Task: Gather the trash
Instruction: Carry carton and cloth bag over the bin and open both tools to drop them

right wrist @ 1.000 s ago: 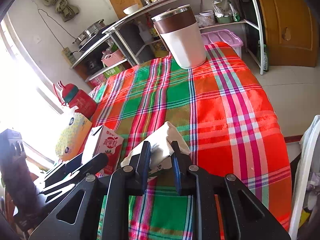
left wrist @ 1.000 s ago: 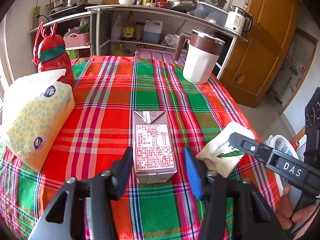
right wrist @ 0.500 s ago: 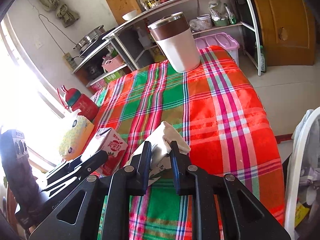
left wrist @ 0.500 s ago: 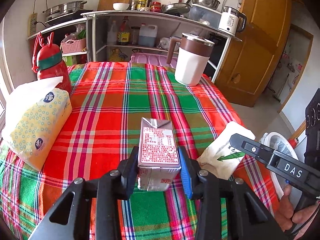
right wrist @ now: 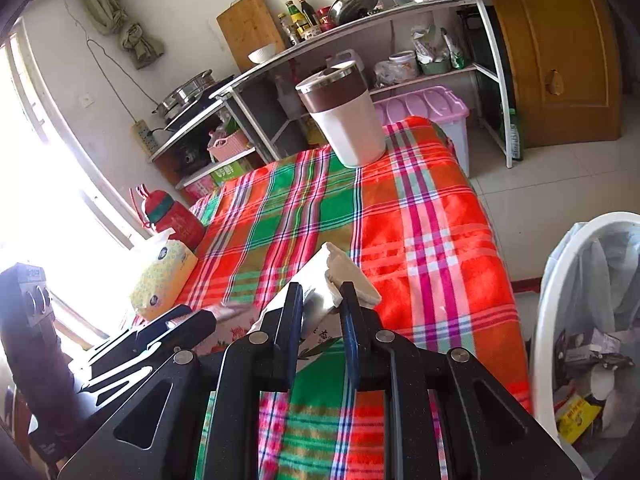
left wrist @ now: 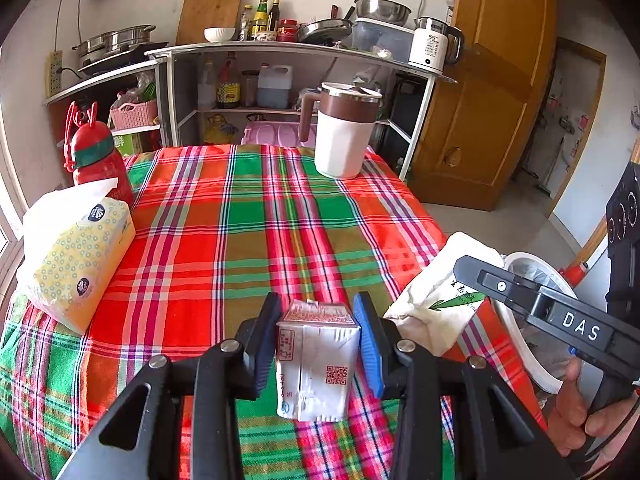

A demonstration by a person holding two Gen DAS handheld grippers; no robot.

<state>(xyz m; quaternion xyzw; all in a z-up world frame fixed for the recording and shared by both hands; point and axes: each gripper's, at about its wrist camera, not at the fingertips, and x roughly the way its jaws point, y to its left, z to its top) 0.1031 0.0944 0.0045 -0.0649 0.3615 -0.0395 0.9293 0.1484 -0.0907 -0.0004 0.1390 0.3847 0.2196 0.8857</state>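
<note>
My left gripper (left wrist: 318, 336) is shut on a small drink carton (left wrist: 316, 360), held tilted above the plaid tablecloth (left wrist: 240, 232). My right gripper (right wrist: 322, 312) is shut on a white crumpled paper packet with green print (right wrist: 332, 276), lifted off the cloth; the packet also shows in the left wrist view (left wrist: 436, 304). A white trash bin (right wrist: 560, 320) lined with a bag and holding rubbish stands on the floor at the table's right side, also in the left wrist view (left wrist: 520, 344).
On the table stand a yellow tissue pack (left wrist: 76, 256), a red bottle (left wrist: 96, 160) and a white and brown mug (left wrist: 344, 128). Kitchen shelves (left wrist: 280, 80) lie behind, and a wooden door (left wrist: 488, 100) at the right.
My left gripper closed on the carton and lifted it off the cloth, tipping it up. My right gripper raised the packet and moved toward the bin side.
</note>
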